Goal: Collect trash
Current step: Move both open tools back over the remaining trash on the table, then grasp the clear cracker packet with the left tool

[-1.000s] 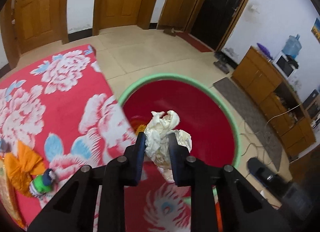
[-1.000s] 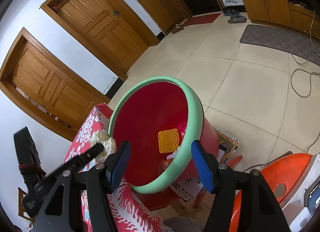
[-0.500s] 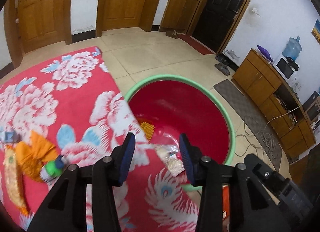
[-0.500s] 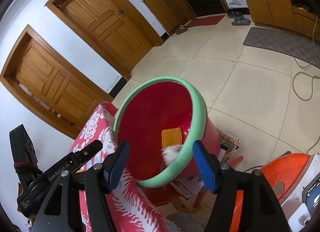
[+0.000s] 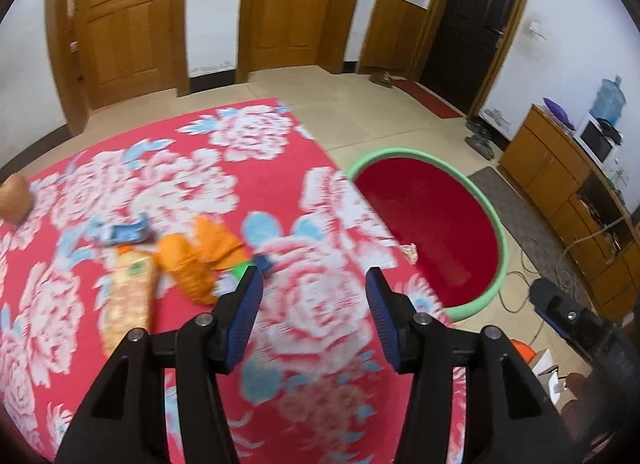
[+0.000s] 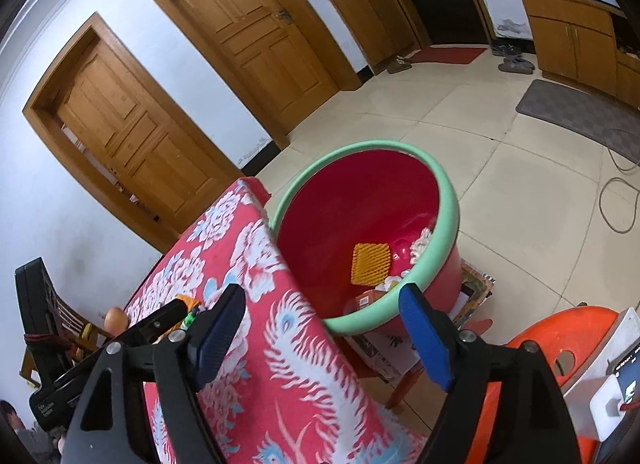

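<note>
Left claw [image 5: 314, 284] standing apart and empty, jaws just widened, nothing between the blue pads, hovering over the red cloth with white and blue flowers [image 5: 192, 180]. Ahead and to the left of the near pad: crumpled orange plastic wrapper [image 5: 204, 256], soft, light and crushable, best pinched at a raised fold rather than flat against the cloth. Just beside it, partly hidden behind the left pad, a small green and blue object [image 5: 250, 267], too blurred to identify. Further left, a long tan snack packet [image 5: 128, 300] and a small blue foil wrapper [image 5: 122, 233], both thin, slippery-looking and likely to slide unless caught by an edge. Ahead and to the right, off the cloth's edge, the round red plastic basin with a green rim [image 5: 496, 224]. Right claw [image 6: 322, 330] likewise apart and holding nothing, jaws just widened too, cloth edge under the left pad. Straight ahead and below, the same basin [image 6: 450, 200], with an orange mesh piece [image 6: 370, 262] and white crumpled paper [image 6: 422, 242] already lying inside. Left gripper body [image 6: 160, 318] visible low to the left.
</note>
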The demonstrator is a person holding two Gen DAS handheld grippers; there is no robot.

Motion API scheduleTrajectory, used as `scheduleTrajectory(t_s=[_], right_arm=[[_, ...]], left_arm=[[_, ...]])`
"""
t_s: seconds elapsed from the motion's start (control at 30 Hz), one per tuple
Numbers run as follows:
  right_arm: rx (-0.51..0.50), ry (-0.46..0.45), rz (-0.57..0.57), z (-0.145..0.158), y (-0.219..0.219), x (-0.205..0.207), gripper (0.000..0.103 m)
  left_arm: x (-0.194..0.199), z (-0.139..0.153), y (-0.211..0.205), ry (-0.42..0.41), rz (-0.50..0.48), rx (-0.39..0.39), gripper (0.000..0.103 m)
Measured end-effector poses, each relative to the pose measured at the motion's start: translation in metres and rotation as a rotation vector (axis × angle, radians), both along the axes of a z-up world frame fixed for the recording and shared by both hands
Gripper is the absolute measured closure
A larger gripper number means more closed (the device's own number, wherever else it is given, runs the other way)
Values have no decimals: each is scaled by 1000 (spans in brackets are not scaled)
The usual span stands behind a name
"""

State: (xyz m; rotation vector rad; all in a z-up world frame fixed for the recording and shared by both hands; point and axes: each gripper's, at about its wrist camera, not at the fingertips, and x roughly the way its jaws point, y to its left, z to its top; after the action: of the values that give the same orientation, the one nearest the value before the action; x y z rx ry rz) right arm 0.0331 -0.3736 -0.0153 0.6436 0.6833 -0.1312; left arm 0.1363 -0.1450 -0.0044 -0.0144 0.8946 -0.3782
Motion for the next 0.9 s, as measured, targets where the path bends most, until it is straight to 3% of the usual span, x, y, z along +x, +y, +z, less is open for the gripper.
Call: scheduleTrajectory(t_s=[0.5, 0.9], right_arm=[[-79, 14, 61, 11, 40, 1, 19], [-124, 42, 75, 11, 52, 4, 19]], left_arm=[[15, -26, 85, 19, 181, 118, 48], [32, -56, 107, 85, 220, 104, 48]])
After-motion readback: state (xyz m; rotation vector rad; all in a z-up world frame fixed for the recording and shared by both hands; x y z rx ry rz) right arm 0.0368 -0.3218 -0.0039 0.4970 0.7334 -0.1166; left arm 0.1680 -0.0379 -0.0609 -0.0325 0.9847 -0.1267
